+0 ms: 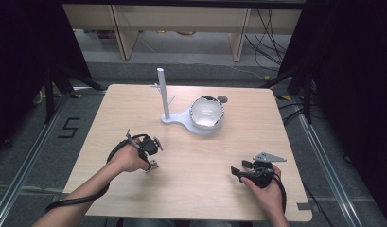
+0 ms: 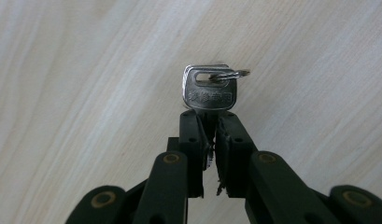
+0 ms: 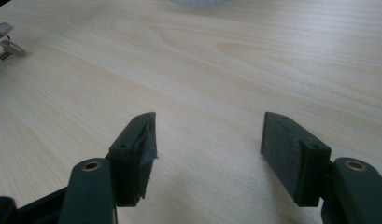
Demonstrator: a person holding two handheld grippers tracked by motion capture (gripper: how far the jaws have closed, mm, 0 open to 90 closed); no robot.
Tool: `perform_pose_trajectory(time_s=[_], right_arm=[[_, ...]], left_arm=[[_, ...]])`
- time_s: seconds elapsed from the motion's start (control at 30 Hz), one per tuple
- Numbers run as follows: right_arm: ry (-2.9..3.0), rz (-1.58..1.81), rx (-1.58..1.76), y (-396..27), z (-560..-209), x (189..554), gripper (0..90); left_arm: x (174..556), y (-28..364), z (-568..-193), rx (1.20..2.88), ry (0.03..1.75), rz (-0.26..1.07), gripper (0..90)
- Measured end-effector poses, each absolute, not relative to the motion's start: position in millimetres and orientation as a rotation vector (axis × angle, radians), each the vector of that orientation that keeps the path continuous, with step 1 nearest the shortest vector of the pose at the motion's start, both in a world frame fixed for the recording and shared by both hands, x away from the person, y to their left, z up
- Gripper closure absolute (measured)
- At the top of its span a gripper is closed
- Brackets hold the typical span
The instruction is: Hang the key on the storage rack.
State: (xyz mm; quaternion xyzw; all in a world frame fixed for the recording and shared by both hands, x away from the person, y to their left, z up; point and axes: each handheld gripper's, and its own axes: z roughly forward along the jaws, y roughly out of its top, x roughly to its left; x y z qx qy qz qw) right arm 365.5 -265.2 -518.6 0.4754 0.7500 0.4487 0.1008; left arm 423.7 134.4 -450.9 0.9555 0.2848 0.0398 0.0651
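- My right gripper [image 1: 237, 171] rests low right in the high view, jaws wide apart with nothing between them, waiting on the desk [image 1: 134, 109].
- My left gripper [image 2: 210, 122] is clamped on a key [image 2: 209, 92] by its blade, head and ring free, probably so the ring can hook somewhere.
- Farther up, mid-frame: a white stand [image 1: 163, 97] with pegs, likely the key's hanging place, and a shiny bowl [image 1: 206, 112] on its base.

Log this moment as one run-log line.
left gripper: shut on key, above table | right gripper: open, holds nothing | stand with bowl: untouched
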Motion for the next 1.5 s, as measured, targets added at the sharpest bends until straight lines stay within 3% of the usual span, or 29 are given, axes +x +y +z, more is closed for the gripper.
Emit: perform_pose_trajectory(time_s=[0.57,1.07,1.5], right_arm=[[2.235,1.284,1.373,-268,-518,367,36.9],[2.203,1.31,1.36,-270,-517,364,37.6],[2.17,1.358,1.386,-268,-516,361,37.7]], left_arm=[[442,149,-413,2.768,0.977,0.303,81.0],[457,170,-404,2.614,1.053,0.373,81.0],[467,182,-400,2.538,1.09,0.525,81.0]])
